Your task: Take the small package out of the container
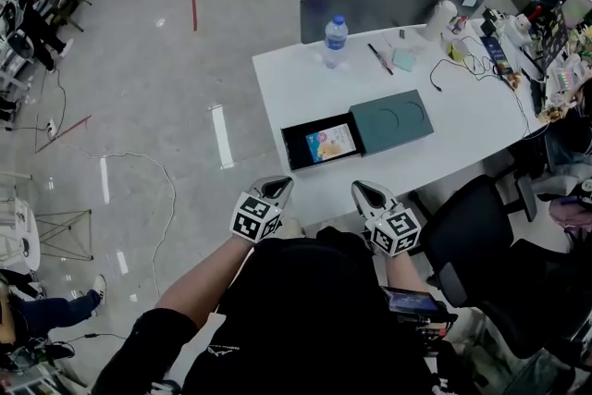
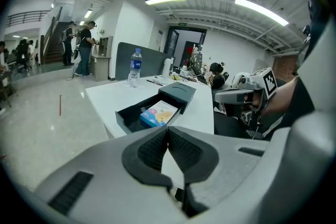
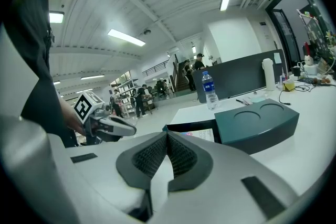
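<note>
A dark open container lies on the white table, its teal lid slid off to the right. Inside lies a small colourful package, also seen in the left gripper view as the package and partly in the right gripper view. My left gripper hangs shut and empty at the table's near edge, left of the container. My right gripper is shut and empty too, near the edge below the lid. In their own views the left gripper and right gripper show pads touching.
A water bottle, pens and a teal notepad stand at the table's far side. Cables and clutter crowd its right end. A black office chair stands right of me. People stand far off on the shiny floor.
</note>
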Motion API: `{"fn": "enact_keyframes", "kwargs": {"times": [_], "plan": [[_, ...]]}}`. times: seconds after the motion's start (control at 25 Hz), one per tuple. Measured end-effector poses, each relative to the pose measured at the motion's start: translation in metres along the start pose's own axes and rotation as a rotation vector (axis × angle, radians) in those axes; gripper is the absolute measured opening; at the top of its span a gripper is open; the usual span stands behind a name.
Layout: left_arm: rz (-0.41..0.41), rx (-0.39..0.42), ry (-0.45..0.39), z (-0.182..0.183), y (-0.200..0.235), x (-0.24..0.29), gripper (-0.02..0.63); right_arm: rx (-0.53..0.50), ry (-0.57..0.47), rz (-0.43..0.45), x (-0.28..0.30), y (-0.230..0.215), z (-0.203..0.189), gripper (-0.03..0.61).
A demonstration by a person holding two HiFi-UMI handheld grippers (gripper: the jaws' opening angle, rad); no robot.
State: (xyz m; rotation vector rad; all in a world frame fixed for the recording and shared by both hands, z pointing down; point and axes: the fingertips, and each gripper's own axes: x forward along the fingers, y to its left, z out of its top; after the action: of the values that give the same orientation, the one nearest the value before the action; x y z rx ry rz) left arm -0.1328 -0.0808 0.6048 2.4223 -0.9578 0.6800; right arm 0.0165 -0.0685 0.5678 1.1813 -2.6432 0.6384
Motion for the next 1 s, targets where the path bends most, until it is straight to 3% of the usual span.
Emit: {"fn": "enact_keyframes", "kwargs": {"times": [0.6,1.0], "plan": [[-0.066,0.198,0.161,0.054,0.0,0.087,0.009,0.058,-0.03,0.03,-0.003,-0.041,0.002,0.026],[-0.119,0.318,0.293,0.057,-0.006,0.138,0.011,0.089,-0.03,0.015,-0.009,-0.061,-0.005,0.026]]}}
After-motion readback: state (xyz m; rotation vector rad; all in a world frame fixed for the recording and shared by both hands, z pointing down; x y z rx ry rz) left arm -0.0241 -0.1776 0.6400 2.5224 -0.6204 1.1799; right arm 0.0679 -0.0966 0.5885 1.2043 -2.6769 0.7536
